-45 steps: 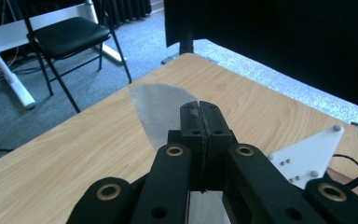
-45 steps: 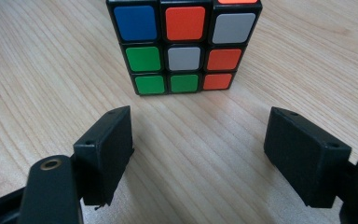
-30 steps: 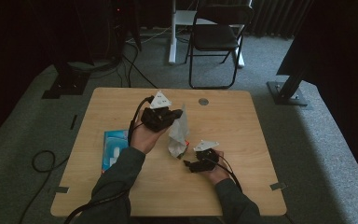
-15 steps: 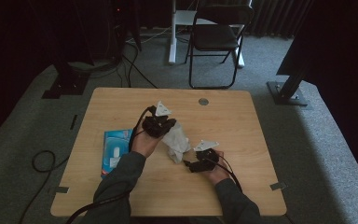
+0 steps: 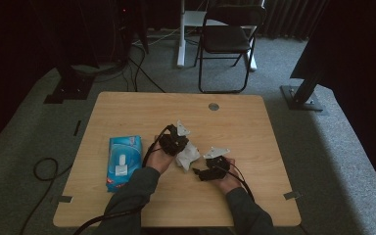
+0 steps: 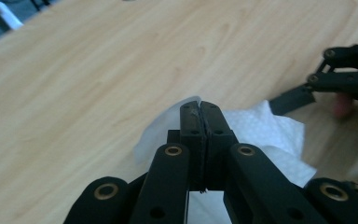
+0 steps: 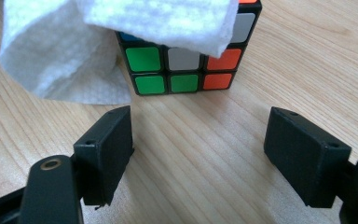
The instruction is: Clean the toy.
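Nearest, right gripper (image 7: 198, 154) low over the wooden table (image 5: 254, 127), jaws wide apart, nothing between. Just beyond, puzzle cube (image 7: 186, 70) on the wood, half under the white tissue (image 7: 65, 56). Farther, left gripper (image 6: 200, 122) clamped tight on that tissue. Off left, blue wipes pack (image 5: 123, 161).

White tissue (image 7: 98, 42) draped over colourful puzzle cube (image 7: 186, 70), mid-table

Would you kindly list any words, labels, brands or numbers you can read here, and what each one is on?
No text can be read.
Blue wipes packet: its white label is too small and blurred to read.
Puzzle cube: plain coloured stickers, no lettering.
White tissue: blank.
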A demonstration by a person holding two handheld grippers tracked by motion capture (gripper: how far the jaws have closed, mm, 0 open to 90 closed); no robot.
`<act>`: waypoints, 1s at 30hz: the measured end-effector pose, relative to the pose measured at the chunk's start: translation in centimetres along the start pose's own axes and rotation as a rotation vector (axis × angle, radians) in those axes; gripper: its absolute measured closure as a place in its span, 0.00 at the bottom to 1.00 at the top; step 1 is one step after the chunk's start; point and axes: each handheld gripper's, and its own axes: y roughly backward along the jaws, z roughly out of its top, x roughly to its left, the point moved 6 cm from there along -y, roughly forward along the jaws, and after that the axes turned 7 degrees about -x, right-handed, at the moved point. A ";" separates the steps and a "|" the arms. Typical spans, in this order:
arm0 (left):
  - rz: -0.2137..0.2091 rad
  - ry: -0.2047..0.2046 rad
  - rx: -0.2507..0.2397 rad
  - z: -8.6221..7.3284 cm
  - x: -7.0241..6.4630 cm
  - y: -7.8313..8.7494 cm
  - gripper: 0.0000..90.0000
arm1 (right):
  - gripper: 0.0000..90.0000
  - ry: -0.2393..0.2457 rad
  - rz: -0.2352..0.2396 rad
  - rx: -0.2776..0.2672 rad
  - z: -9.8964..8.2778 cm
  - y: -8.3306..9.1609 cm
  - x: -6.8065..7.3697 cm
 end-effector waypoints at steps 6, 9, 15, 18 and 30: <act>-0.067 0.021 -0.024 -0.3 -0.9 0.2 0.95 | 0.26 -0.001 -0.001 -0.001 0.0 0.0 0.0; -0.085 0.011 -0.002 -0.8 -1.4 -0.1 0.92 | 0.26 -0.001 -0.001 0.000 0.0 0.0 0.0; -0.153 0.036 0.020 -1.8 -1.8 -0.5 0.82 | 0.26 -0.002 -0.002 -0.001 0.0 0.0 0.0; -0.190 0.049 0.028 -1.8 -2.0 -0.4 0.71 | 0.26 -0.002 -0.001 0.000 0.0 0.0 0.0; -0.219 0.025 0.015 -1.9 -2.6 -0.5 0.49 | 0.26 -0.002 -0.002 0.000 0.0 0.0 0.0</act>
